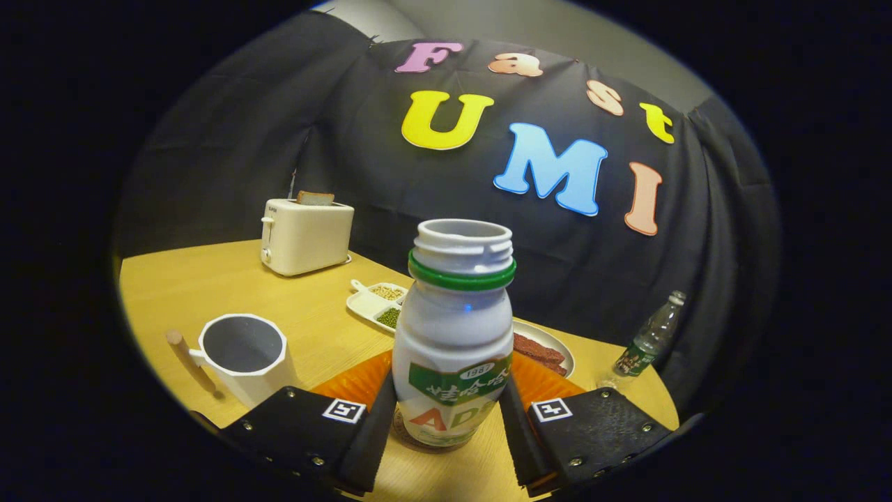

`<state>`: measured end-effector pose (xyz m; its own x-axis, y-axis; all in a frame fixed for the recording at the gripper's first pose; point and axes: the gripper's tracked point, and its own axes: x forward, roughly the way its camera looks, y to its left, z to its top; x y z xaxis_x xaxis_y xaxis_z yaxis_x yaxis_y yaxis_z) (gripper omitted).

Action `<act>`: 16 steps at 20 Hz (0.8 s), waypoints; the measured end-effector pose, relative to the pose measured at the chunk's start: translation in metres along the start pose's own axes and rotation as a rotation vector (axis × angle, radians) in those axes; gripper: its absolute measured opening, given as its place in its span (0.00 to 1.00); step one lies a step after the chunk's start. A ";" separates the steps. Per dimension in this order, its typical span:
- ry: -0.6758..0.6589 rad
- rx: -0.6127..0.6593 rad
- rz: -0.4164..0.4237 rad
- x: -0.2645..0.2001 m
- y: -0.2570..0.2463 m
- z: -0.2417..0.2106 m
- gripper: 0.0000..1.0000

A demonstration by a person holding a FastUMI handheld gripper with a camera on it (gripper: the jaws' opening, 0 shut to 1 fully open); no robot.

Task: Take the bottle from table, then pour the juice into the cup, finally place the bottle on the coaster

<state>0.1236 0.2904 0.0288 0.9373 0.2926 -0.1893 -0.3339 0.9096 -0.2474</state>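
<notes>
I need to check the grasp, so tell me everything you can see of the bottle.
The bottle is squat, white and plastic-looking, with a green ring round its neck and a green and orange label on its belly. Its cap is off and the wide threaded mouth is open. It stands upright between the fingers of the gripper, which press its lower sides from both flanks. Its base seems to sit on a dark round coaster on the table; the contact itself is partly hidden. No juice level can be made out.

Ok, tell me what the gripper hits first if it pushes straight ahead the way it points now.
Nothing new: the gripper already has the white plastic bottle with the green neck ring between its jaws, both apparently touching its sides. Beyond it lie the orange mat and, probably further on, a white plate.
</notes>
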 end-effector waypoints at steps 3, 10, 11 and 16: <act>0.021 0.073 0.021 0.008 0.001 -0.009 0.72; 0.046 0.133 0.039 0.022 -0.001 -0.022 0.72; 0.046 0.136 0.040 0.023 -0.001 -0.022 0.72; 0.015 0.159 0.043 0.027 -0.001 -0.021 0.72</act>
<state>0.1470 0.2906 0.0038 0.9205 0.3287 -0.2112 -0.3524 0.9320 -0.0853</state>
